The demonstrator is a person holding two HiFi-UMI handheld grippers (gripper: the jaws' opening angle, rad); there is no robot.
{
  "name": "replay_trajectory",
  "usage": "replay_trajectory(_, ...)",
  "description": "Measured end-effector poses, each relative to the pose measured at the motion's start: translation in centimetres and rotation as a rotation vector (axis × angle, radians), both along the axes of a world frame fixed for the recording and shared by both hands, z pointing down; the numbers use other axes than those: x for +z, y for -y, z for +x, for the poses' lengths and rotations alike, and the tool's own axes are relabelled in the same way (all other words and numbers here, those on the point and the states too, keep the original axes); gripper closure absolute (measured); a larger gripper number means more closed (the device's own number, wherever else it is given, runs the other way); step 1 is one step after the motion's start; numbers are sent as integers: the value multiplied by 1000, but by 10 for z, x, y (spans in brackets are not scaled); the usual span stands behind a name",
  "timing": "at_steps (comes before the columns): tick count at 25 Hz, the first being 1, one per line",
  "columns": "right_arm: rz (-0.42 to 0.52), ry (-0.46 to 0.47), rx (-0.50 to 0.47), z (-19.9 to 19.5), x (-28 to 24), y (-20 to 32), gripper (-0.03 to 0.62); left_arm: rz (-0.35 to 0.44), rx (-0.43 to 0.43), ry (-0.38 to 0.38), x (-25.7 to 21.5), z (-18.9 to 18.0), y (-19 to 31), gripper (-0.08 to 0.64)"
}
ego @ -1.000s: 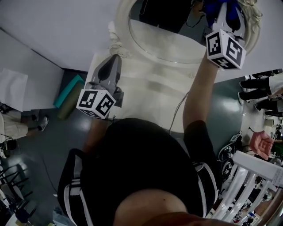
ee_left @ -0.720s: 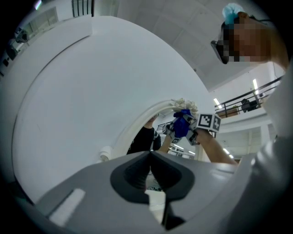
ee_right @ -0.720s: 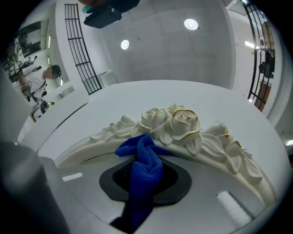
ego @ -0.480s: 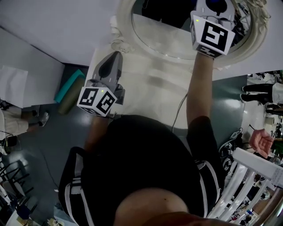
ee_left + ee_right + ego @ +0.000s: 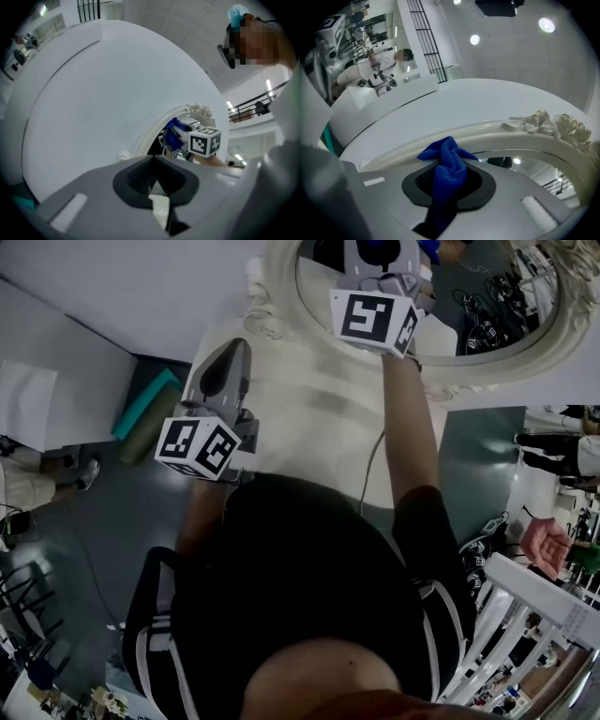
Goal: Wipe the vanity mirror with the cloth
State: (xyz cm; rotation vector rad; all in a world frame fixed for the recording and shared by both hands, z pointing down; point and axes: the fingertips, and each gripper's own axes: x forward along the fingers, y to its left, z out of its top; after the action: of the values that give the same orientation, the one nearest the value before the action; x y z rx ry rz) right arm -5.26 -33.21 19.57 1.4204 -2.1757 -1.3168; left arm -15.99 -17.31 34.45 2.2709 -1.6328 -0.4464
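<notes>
The oval vanity mirror [image 5: 478, 310] in its ornate white frame [image 5: 272, 296] stands at the top of the head view. My right gripper [image 5: 382, 251] is raised against the glass's left part, shut on a bunched blue cloth [image 5: 446, 166]. The cloth's tip lies close to the frame's curved rim [image 5: 497, 130]; whether it touches the glass is hidden. My left gripper [image 5: 234, 345] hangs shut and empty over the white vanity top, left of the mirror. The left gripper view looks along its jaws [image 5: 154, 187] at the cloth [image 5: 172, 132] and the right gripper's marker cube [image 5: 204, 141].
The white vanity top [image 5: 309, 427] lies under both arms, with a thin cable [image 5: 370, 474] running across it. A teal roll [image 5: 145, 413] lies on the floor at the left. White railing [image 5: 534, 615] and another person's hand [image 5: 548, 542] are at the lower right.
My right gripper has swept leftward across the mirror with the cloth. The left gripper has hardly moved.
</notes>
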Motion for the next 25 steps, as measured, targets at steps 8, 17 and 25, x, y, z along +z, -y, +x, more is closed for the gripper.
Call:
replay_trajectory(8,-120,-216,-50,-40,138,0,545,-36,-21,-1,11,-6,-1,549)
replay_trajectory(17,-453,-27,-134,-30,263,-1,551,-89,-9,10,27,-2,-7,549)
replay_trajectory(25,-801,312,-250,-16,321,-2,554,-134,-12,16,52,-7,-19,549)
